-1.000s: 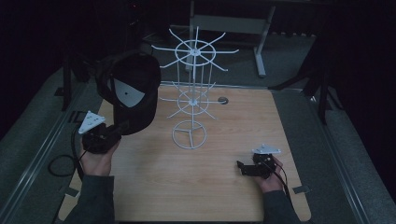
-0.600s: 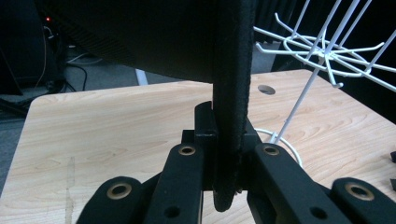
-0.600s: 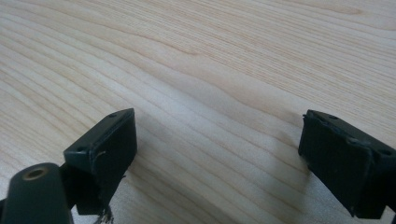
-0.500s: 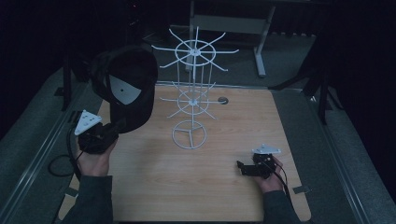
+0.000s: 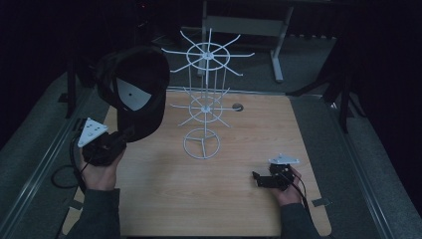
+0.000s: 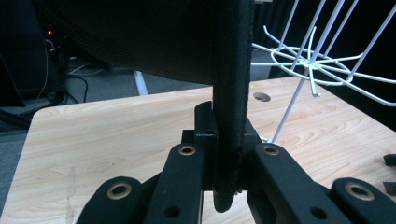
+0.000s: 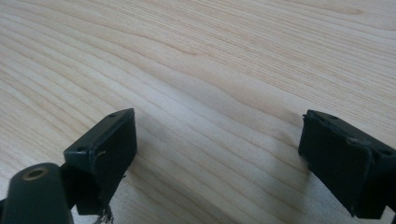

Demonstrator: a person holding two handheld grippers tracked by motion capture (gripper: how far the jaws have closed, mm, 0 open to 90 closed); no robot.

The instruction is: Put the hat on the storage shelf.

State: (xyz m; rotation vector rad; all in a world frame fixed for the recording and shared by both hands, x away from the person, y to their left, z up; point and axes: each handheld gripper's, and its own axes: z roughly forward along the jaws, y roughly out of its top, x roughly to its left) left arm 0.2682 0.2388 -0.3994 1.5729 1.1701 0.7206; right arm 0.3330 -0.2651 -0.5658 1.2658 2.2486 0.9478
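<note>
High view: left gripper [image 5: 124, 137] holds a black cap [image 5: 135, 92] by its brim, raised beside the white wire rack [image 5: 204, 99]. Crown could snag a prong and tip the rack.

Left gripper view: jaws pinch the brim [image 6: 229, 102] edge-on; a shallow bite may slip.

Right gripper view: right gripper [image 7: 217, 161] spread wide, empty, low over the table [image 7: 210, 70].

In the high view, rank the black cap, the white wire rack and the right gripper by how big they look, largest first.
1. white wire rack, tallest and widest.
2. black cap, held up by the left gripper, so nearer the camera and perhaps flattered.
3. right gripper, clearly smallest.
</note>
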